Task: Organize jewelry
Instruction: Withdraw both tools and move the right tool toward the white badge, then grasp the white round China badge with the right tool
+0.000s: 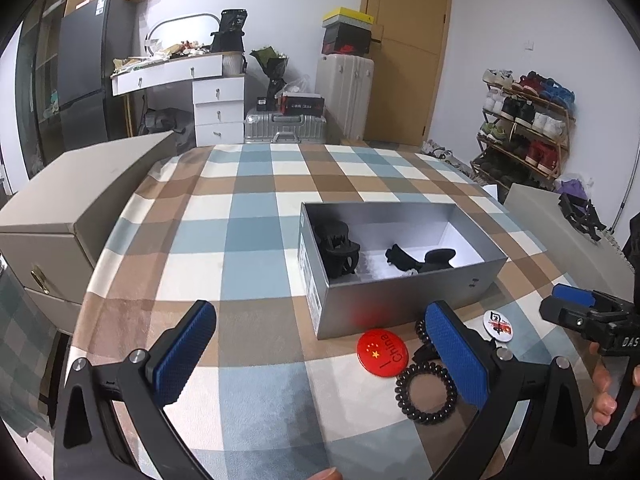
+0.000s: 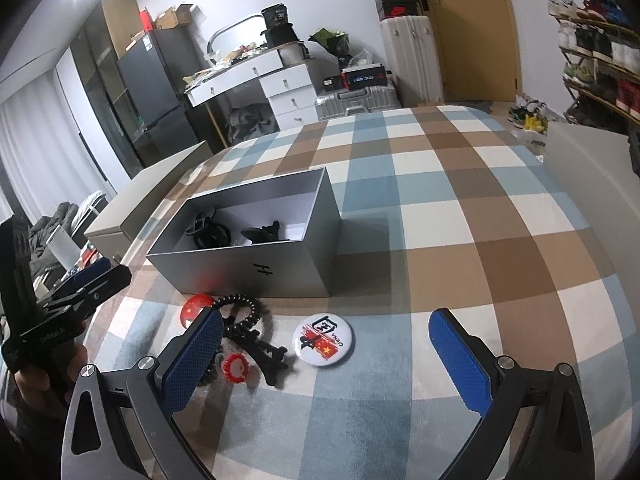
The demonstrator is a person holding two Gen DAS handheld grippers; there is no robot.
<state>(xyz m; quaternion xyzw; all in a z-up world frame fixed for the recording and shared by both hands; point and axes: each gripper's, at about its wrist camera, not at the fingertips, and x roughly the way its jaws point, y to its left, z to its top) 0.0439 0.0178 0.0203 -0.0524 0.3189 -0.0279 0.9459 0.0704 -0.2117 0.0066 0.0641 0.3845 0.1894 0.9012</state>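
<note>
So: checked blue, brown and white tablecloth over the whole table. Open grey box near the front edge, no lid on it, white floor inside. In the box: black claw hair clip hard against the left end wall, second black clip near the middle, right half bare. Outside, just in front of the box wall: black spiral hair tie, red round badge lettered "China" almost touching the box, white round badge with red print, black clip lying on the cloth, small red ring-shaped piece beside it. Left gripper spread wide, nothing between the blue pads, right pad over the hair tie. Right gripper also spread wide, empty, white badge between its fingers on the cloth
</note>
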